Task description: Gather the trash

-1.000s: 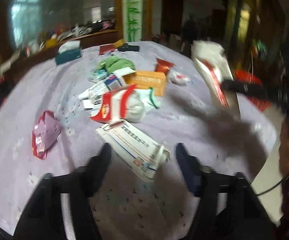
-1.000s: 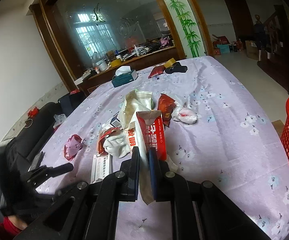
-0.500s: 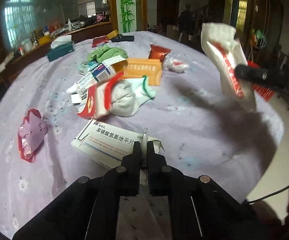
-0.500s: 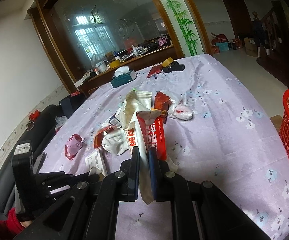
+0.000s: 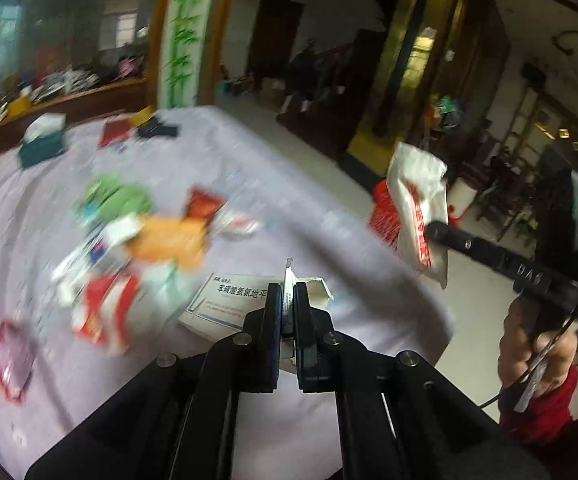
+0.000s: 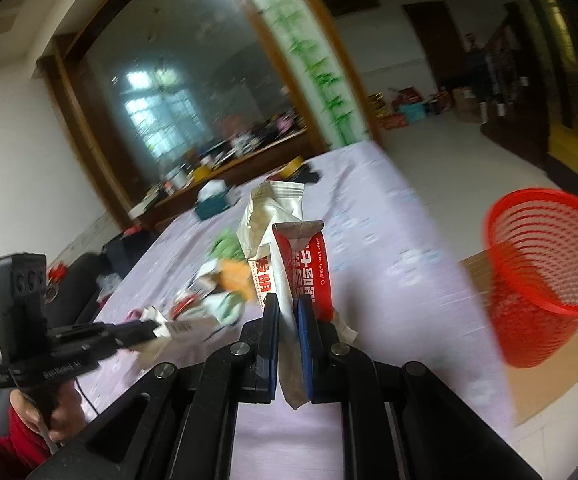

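Right wrist: wet-wipe packet [image 6: 309, 276] in right tool [image 6: 288, 320].

Open floor surrounds the red basket [image 6: 545, 280] beside the table [image 6: 389, 216].

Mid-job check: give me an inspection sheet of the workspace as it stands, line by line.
Surface: table under a lilac flowered cloth.
Job's things: white medicine box held by its end flap; wet wipe packet held upright; red mesh basket on cardboard on the floor beside the table.
Clutter: blurred pile of wrappers mid-table; teal tissue box at the far end.
Grippers: left gripper shut on the box flap; right gripper shut on the packet.
Cables: thin cable hanging by the right hand.
Surroundings: bamboo-painted pillar, cluttered sideboard.
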A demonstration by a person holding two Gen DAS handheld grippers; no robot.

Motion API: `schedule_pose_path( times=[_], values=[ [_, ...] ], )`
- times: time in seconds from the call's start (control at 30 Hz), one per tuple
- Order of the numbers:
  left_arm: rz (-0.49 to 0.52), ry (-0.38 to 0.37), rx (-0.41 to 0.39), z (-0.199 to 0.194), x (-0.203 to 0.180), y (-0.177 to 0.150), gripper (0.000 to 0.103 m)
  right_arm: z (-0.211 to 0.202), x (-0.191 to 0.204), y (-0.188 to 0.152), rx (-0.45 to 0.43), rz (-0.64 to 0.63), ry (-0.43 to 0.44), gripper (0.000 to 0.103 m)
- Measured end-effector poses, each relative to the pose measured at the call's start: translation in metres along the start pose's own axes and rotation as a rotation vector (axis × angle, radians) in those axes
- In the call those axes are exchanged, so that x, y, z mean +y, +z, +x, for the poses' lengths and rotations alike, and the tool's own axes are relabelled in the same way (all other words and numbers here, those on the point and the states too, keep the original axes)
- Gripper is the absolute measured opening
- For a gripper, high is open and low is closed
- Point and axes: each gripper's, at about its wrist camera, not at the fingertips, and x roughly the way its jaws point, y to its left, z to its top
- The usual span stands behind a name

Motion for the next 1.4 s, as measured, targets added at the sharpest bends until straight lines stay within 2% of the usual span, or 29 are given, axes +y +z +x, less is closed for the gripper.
schedule_pose_path(
  times=[0.13, 0.2, 0.3, 0.37, 0.57, 0.77, 0.8, 0.9, 0.93, 1.07, 1.2, 1.33, 1.4],
  values=[
    [0.042, -0.092, -0.018, 0.019, -0.033, 0.034, 0.005, -0.033, -0.035, 0.018, -0.064, 0.042, -0.080, 0.010],
    [0.044, -0.171, -0.006, 0.036, -0.052, 0.054, 0.005, -0.048, -0.056, 0.028, -0.096, 0.069, -0.133, 0.010],
    [0.062, -0.238, -0.008, 0.062, -0.082, 0.079, 0.005, -0.062, -0.090, 0.041, -0.120, 0.131, -0.171, 0.010],
    [0.058, -0.299, 0.010, 0.086, -0.101, 0.093, 0.005, -0.067, -0.110, 0.049, -0.132, 0.165, -0.208, 0.010],
    [0.036, -0.410, 0.067, 0.152, -0.149, 0.121, 0.005, -0.064, -0.176, 0.059, -0.131, 0.278, -0.272, 0.010],
    [0.025, -0.405, 0.121, 0.209, -0.176, 0.127, 0.007, -0.049, -0.219, 0.056, -0.086, 0.335, -0.310, 0.013],
    [0.016, -0.392, 0.133, 0.220, -0.176, 0.126, 0.012, -0.046, -0.226, 0.055, -0.075, 0.349, -0.306, 0.013],
    [-0.016, -0.366, 0.159, 0.229, -0.171, 0.121, 0.039, -0.040, -0.233, 0.050, -0.043, 0.342, -0.313, 0.014],
    [-0.034, -0.369, 0.152, 0.229, -0.166, 0.120, 0.044, -0.040, -0.234, 0.048, -0.040, 0.340, -0.318, 0.014],
    [-0.055, -0.359, 0.142, 0.220, -0.148, 0.118, 0.044, -0.046, -0.232, 0.042, -0.057, 0.338, -0.318, 0.014],
    [-0.059, -0.320, 0.108, 0.194, -0.131, 0.110, 0.045, -0.054, -0.215, 0.039, -0.083, 0.326, -0.300, 0.015],
    [-0.050, -0.258, 0.062, 0.164, -0.115, 0.099, 0.055, -0.054, -0.181, 0.036, -0.082, 0.275, -0.282, 0.032],
    [-0.049, -0.215, 0.045, 0.149, -0.105, 0.092, 0.055, -0.050, -0.158, 0.035, -0.070, 0.237, -0.269, 0.034]
  ],
)
